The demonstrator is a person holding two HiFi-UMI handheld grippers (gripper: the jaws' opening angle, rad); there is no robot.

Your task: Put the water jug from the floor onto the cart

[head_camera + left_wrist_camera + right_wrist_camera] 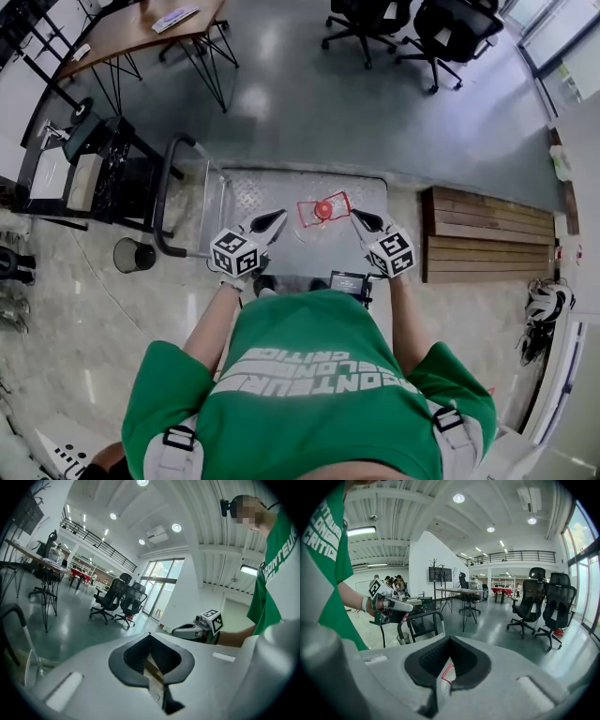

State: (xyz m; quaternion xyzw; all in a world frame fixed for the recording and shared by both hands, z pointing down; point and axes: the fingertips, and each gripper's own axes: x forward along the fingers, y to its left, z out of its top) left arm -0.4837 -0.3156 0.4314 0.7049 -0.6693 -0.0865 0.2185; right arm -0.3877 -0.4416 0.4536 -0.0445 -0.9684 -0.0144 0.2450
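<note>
A clear water jug with a red cap (323,208) and a red wire handle stands over the grey ribbed deck of the cart (246,195), just in front of me. My left gripper (279,219) lies against the jug's left side and my right gripper (357,218) against its right side, both with jaws closed to a point. The red handle (446,672) shows through the right gripper view's jaw opening. The left gripper view shows the right gripper (175,631) across from it. Nothing sits between either pair of jaws. Whether the jug's base rests on the deck is hidden.
The cart's black push handle (161,202) rises at the deck's left end. A black shelf trolley (94,169) and a small round bin (133,255) stand further left. A wooden pallet (487,234) lies to the right, with office chairs (441,28) and a table (141,28) beyond.
</note>
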